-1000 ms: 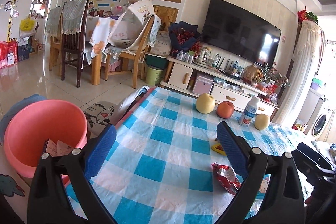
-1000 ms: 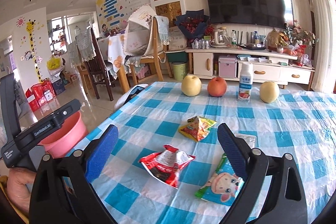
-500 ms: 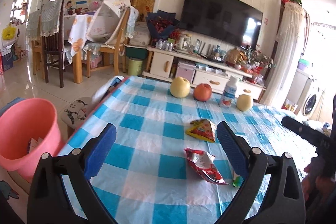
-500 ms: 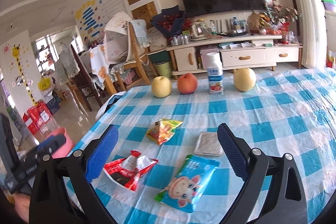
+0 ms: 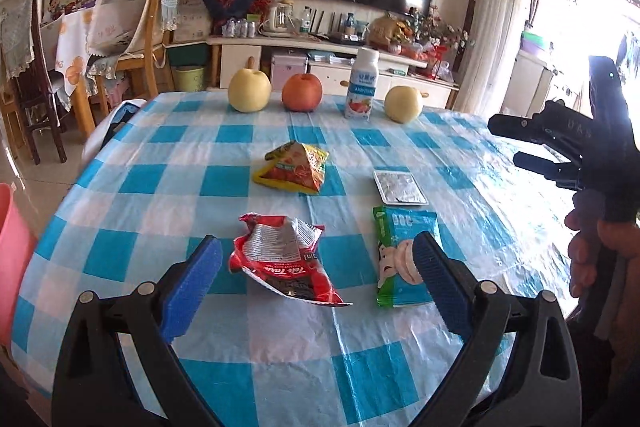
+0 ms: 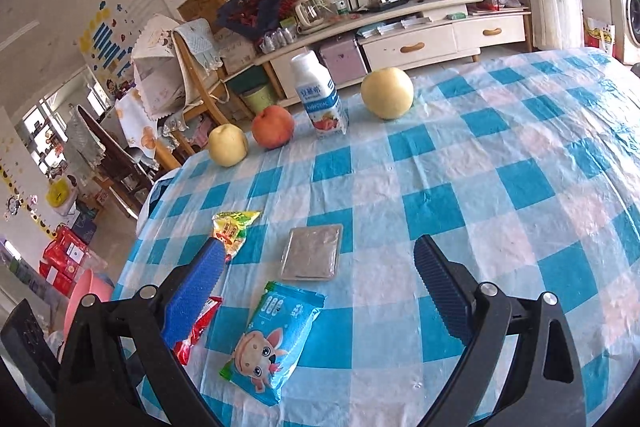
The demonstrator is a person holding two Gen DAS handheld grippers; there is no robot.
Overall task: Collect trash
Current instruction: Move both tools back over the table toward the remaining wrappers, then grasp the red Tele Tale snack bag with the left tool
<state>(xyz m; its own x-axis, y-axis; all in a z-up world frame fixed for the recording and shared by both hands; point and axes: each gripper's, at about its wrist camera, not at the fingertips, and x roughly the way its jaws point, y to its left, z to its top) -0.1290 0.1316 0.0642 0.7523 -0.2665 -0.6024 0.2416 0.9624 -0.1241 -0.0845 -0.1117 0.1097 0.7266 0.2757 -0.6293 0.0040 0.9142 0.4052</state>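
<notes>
Several wrappers lie on the blue-and-white checked table (image 5: 132, 211). A crumpled red wrapper (image 5: 282, 259) lies just ahead of my open left gripper (image 5: 318, 285), between its fingers. A blue-green cartoon packet (image 5: 402, 253) (image 6: 274, 341) is partly behind the left gripper's right finger. A yellow-red snack bag (image 5: 294, 167) (image 6: 232, 229) and a silver foil tray (image 5: 400, 187) (image 6: 314, 257) lie farther out. My right gripper (image 6: 316, 293) hovers open above the packet and tray, empty. Its left finger covers part of the red wrapper (image 6: 196, 331).
Two yellow pears (image 5: 249, 90) (image 5: 403, 103), a red apple (image 5: 301, 92) and a milk bottle (image 5: 362, 83) line the table's far edge. A pink bin (image 5: 10, 259) (image 6: 86, 293) stands on the floor at the left. A hand (image 5: 592, 255) holds the other gripper at right.
Both views have swung right and down toward the table. The wrappers now sit closer between the fingers, and the pink bin has slid to the left edge. Both grippers stay open.
</notes>
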